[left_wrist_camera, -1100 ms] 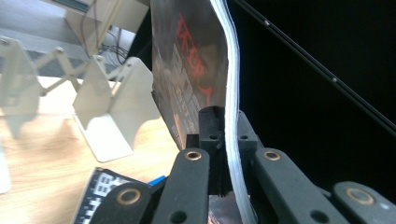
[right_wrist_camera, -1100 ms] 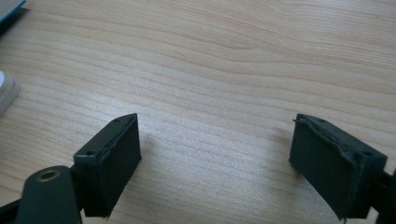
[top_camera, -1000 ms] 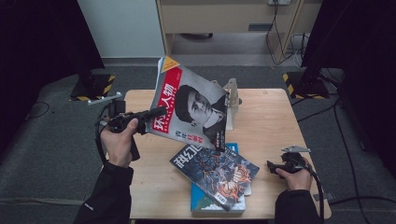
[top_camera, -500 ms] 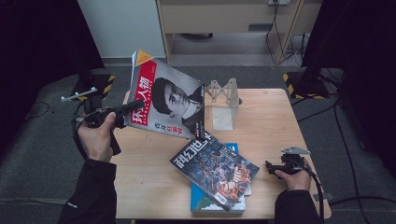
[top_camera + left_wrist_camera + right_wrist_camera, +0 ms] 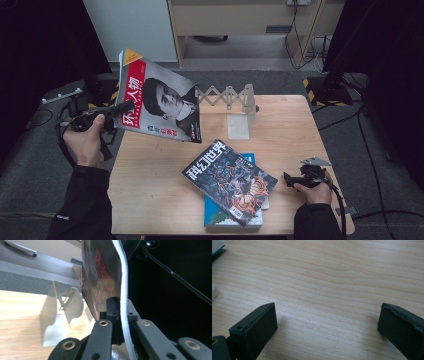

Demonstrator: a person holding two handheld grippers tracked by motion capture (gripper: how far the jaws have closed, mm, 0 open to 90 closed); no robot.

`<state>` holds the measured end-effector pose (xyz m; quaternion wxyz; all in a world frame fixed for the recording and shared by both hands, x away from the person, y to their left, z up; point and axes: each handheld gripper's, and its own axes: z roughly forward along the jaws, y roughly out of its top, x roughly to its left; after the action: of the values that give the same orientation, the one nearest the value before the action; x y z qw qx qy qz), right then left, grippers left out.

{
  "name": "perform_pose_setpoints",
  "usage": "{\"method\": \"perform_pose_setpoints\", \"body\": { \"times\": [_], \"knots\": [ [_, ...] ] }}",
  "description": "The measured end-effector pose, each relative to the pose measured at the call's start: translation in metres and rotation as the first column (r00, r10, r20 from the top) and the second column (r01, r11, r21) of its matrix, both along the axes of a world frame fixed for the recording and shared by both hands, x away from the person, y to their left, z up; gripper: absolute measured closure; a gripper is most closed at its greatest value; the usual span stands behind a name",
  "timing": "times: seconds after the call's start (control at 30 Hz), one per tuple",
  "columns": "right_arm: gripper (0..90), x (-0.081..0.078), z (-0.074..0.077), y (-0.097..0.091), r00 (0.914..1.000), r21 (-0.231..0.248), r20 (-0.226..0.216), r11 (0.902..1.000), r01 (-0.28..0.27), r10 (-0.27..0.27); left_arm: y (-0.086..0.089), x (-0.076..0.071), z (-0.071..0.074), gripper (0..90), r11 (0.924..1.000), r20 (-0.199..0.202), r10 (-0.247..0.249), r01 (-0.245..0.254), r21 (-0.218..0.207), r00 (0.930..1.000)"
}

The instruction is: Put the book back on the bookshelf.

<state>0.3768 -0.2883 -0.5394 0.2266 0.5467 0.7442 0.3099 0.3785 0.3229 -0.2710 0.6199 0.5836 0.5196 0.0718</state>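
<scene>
In the high view, the table [image 5: 150, 190] takes up the centre and lower part of the frame. A magazine [image 5: 160, 102] hangs above the table's upper-left corner, tilted, its left edge in the left gripper [image 5: 117, 107] at the left of the frame. To its right, at the table's upper middle, stands the folding rack [image 5: 237, 112]. Below the rack, lower centre, a second magazine [image 5: 227, 180] lies on top of a book [image 5: 225, 217] near the table's bottom edge. Just right of that pile, at the lower right, the right gripper [image 5: 290, 179] sits over bare table.
</scene>
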Motion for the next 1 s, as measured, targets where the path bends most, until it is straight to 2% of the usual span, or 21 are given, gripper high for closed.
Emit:
{"method": "perform_pose_setpoints", "body": {
  "times": [0.1, 0.23, 0.47, 0.6, 0.73, 0.87, 0.93, 1.0],
  "knots": [
    [2.5, 0.0, 0.0, 0.0, 1.0, 0.001, 0.0, 1.0, -0.001, 0.001, 0.007, 0.003, 0.003, 85.8, 0.9996, -0.008, 0.025, -0.025, 0.016, 0.9997],
    [2.4, 0.0, 0.0, 0.0, 1.0, 0.0, -0.001, 1.0, -0.002, 0.002, 0.013, 0.01, 0.007, 85.8, 0.9968, -0.015, 0.055, -0.054, 0.06, 0.9984],
    [2.4, 0.0, 0.0, 0.0, 1.0, 0.0, 0.0, 1.0, -0.002, 0.002, 0.014, 0.023, 0.007, 85.9, 0.9905, -0.046, 0.085, -0.079, 0.112, 0.9954],
    [2.4, 0.0, 0.0, 0.0, 1.0, 0.0, 0.0, 1.0, -0.002, 0.002, 0.011, 0.034, 0.007, 85.8, 0.9809, -0.075, 0.106, -0.092, 0.172, 0.9916],
    [2.5, 0.0, 0.0, 0.0, 1.0, 0.0, -0.001, 1.0, -0.002, 0.002, 0.008, 0.04, 0.006, 85.8, 0.9786, -0.08, 0.103, -0.086, 0.187, 0.9915],
    [2.5, 0.0, 0.0, 0.0, 1.0, 0.0, -0.001, 1.0, -0.002, 0.002, 0.002, 0.048, 0.003, 85.9, 0.9733, -0.099, 0.111, -0.088, 0.212, 0.9889],
    [2.4, 0.0, 0.0, 0.0, 1.0, 0.0, -0.001, 1.0, -0.002, 0.002, -0.003, 0.053, 0.001, 85.9, 0.9641, -0.109, 0.118, -0.087, 0.251, 0.9871],
    [2.4, 0.0, 0.0, 0.0, 1.0, 0.0, -0.001, 1.0, -0.002, 0.002, -0.004, 0.055, 0.0, 85.9, 0.9625, -0.114, 0.118, -0.085, 0.257, 0.9865]
  ]
}}
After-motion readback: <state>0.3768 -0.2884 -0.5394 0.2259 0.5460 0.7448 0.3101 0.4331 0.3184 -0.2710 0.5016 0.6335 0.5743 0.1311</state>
